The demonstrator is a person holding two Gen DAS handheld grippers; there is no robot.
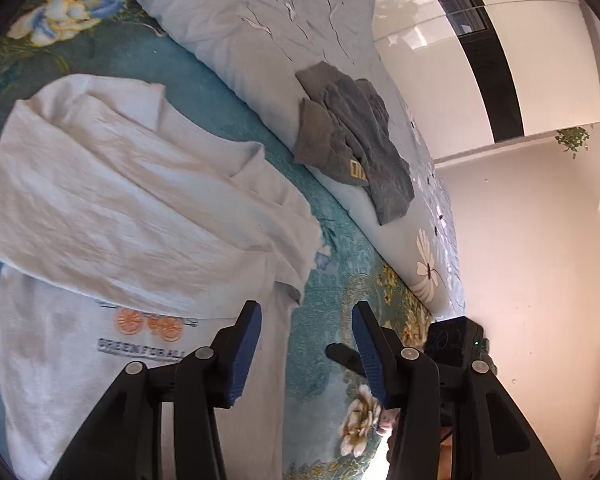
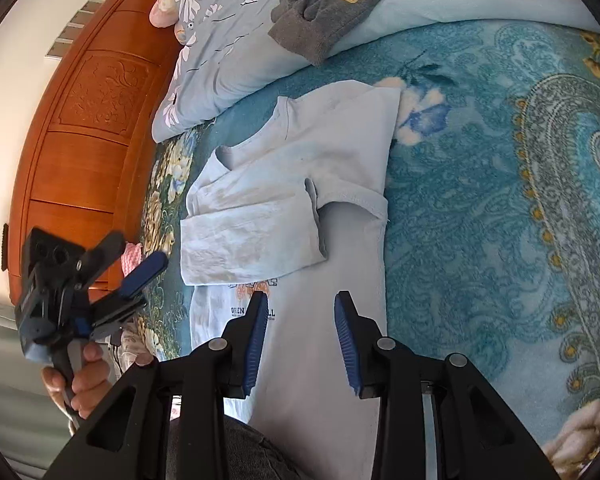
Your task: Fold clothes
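Gripper (image 2: 301, 340) above T-shirt (image 2: 300, 168) — collar seemingly away

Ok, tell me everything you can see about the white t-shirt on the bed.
The white t-shirt is thin, wrinkled fabric, faintly stained, with a ribbed round collar and short sleeves. It lies flat on the teal floral blanket, one side folded in across the chest, partly covering an orange graphic and dark lettering. Nothing grips it: both tongs hang open above its lower part.
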